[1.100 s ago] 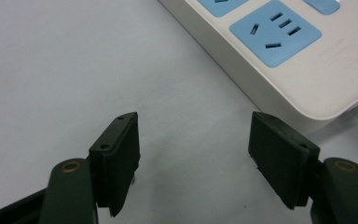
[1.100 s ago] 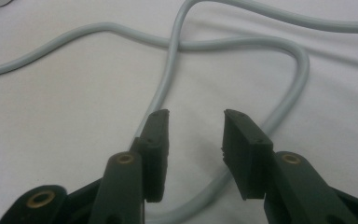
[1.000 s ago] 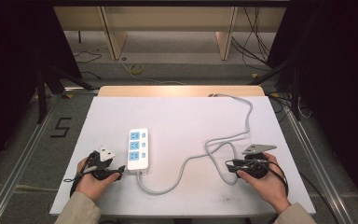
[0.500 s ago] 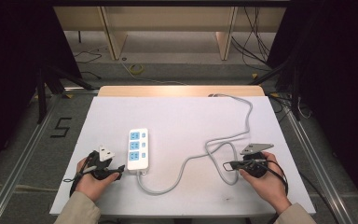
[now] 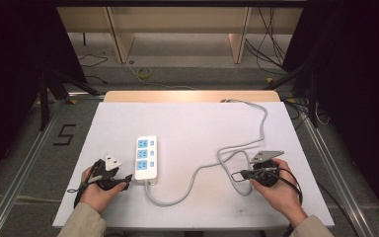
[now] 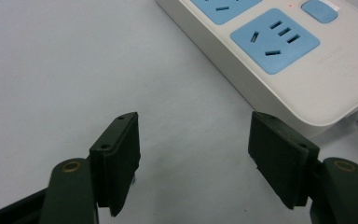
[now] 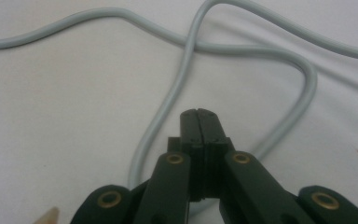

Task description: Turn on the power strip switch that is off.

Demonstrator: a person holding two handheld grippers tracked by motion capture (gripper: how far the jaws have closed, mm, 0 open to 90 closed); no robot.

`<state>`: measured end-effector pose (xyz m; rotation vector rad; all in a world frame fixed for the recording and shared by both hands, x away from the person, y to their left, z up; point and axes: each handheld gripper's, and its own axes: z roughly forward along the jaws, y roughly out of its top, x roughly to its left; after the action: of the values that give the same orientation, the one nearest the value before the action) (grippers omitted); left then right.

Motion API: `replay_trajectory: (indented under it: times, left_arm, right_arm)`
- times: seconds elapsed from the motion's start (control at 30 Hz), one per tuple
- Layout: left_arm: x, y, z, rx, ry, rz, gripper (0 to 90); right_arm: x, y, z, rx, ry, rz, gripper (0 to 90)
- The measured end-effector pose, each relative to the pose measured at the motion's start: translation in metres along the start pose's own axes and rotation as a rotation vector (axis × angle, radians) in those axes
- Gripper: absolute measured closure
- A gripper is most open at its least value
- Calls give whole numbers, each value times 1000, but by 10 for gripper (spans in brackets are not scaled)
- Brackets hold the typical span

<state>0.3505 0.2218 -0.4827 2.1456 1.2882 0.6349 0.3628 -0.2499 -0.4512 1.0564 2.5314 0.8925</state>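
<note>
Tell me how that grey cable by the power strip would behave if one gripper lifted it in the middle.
The grey cable lies in loose curves and a loop, so it would probably sag on both sides rather than hold shape. Its smooth round jacket might slip between flat jaws. Joined to the power strip, it could drag that along.

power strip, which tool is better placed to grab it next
Left, probably. The left tool sits right beside the power strip's near end, jaws open, and the left gripper view shows the strip just ahead. The right tool is shut, over by the grey cord loop.
</note>
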Motion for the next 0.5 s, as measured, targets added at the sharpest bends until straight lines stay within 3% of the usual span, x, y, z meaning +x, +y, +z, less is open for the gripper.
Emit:
replay_trajectory:
  times: [0.5]
  left_arm:
    - [-1, 1, 1, -2, -2, 5, 337]
  right_arm:
    - [6, 9, 3, 2, 17, 5, 900]
